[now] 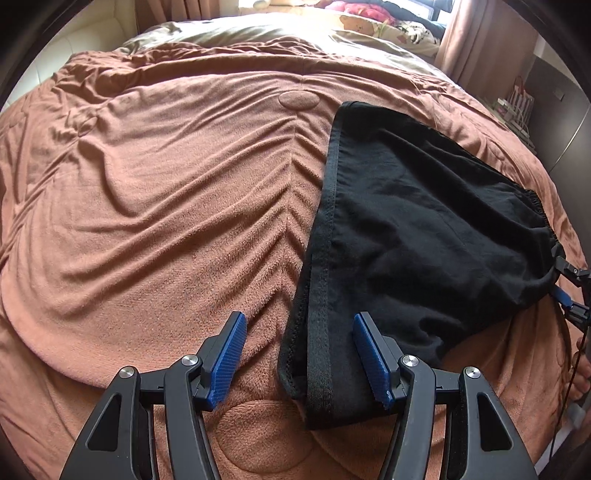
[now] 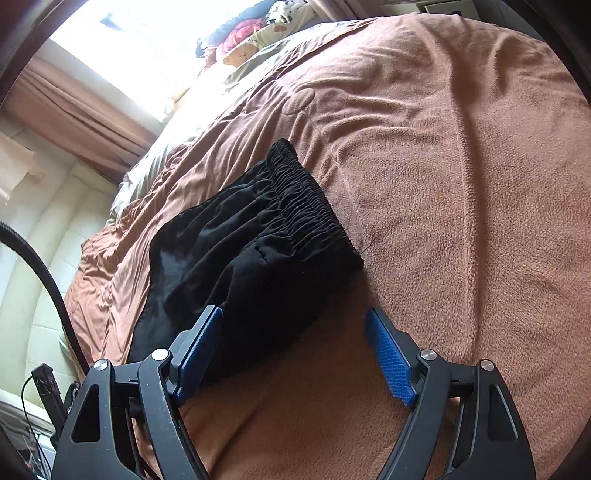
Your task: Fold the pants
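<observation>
The black pants (image 1: pixel 413 229) lie folded in a compact wedge on the brown blanket (image 1: pixel 166 184), right of centre. The hem end points at my left gripper (image 1: pixel 299 321), which is open; its fingers straddle the hem edge just above it. In the right wrist view the pants (image 2: pixel 258 254) show their elastic waistband (image 2: pixel 306 195) on the far side. My right gripper (image 2: pixel 295 317) is open over the near corner of the pants, its left pad (image 2: pixel 201 347) over the cloth. The right gripper also shows at the right edge of the left wrist view (image 1: pixel 570 291), by the waistband.
The brown blanket (image 2: pixel 443 184) covers the bed, wrinkled on the left. Pillows and a patterned cover (image 1: pixel 388 26) lie at the head. Curtains (image 2: pixel 74 107) and a bright window are behind. A padded cream wall (image 2: pixel 44 277) and a black cable (image 2: pixel 48 266) are beside the bed.
</observation>
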{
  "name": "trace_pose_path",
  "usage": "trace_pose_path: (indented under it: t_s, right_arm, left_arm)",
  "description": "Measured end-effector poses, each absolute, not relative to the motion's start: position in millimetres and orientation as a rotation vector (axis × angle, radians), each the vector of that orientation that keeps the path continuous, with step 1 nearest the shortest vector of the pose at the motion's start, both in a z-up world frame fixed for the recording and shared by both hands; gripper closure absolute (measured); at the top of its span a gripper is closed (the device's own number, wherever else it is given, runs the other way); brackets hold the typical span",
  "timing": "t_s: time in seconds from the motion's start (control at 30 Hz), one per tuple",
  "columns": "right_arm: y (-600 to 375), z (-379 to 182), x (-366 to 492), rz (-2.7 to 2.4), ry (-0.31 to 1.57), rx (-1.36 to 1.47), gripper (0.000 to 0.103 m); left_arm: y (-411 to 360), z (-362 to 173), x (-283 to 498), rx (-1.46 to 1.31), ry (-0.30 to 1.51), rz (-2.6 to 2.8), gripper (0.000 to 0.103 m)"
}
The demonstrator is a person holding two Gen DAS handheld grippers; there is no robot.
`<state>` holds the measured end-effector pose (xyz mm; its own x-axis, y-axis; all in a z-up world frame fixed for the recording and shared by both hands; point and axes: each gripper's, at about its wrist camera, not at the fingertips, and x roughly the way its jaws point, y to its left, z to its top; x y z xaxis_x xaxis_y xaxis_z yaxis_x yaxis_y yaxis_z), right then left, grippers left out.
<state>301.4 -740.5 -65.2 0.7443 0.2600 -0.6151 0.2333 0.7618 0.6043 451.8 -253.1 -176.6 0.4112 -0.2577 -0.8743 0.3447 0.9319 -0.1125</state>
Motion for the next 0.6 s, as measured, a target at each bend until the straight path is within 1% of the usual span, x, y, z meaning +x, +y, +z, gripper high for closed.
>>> trace_pose_path:
  t_s: [0.03,0.3,0.37,0.4,0.43,0.47,0.5,0.53,0.6]
  right_arm:
    - [-742.3,-66.4,303.5,0.017,0.745,0.729,0.032]
    - [-743.1,-72.6,321.1,0.040,0.741,0.740,0.032]
    - [-743.4,-73.4,324.3,0.061,0.736,0.743,0.048]
    - [-743.9,-74.7,325.6,0.063,0.742,0.746,0.059]
    - [-745.7,-75.4,325.6,0.057,0.737,0.749,0.068]
    - [-746.9,-75.4,324.2,0.061,0.731,0.754,0.073]
    - [-747.5,-74.5,323.1,0.060,0.725,0.758,0.077]
    - [-749.5,-73.3,321.3,0.055,0.715,0.762,0.079]
    - [-753.5,-70.6,316.7,0.041,0.694,0.772,0.081]
  left_arm:
    - [-253.3,-180.1,455.2,0.086,1.094,-0.380,0.041]
    - [-259.0,-191.6,472.3,0.077,1.121,-0.404,0.041]
    - [-260.4,-190.8,472.1,0.076,1.126,-0.411,0.041]
    - [-259.7,-189.7,472.1,0.062,1.130,-0.421,0.041]
    - [-259.2,-188.8,470.5,0.050,1.136,-0.437,0.046]
    - [-259.0,-187.9,469.1,0.042,1.143,-0.453,0.049]
    - [-259.3,-187.1,467.0,0.039,1.149,-0.468,0.049]
    - [-259.9,-186.6,464.9,0.037,1.154,-0.486,0.050]
    - [-260.8,-186.8,462.0,0.018,1.172,-0.529,0.052]
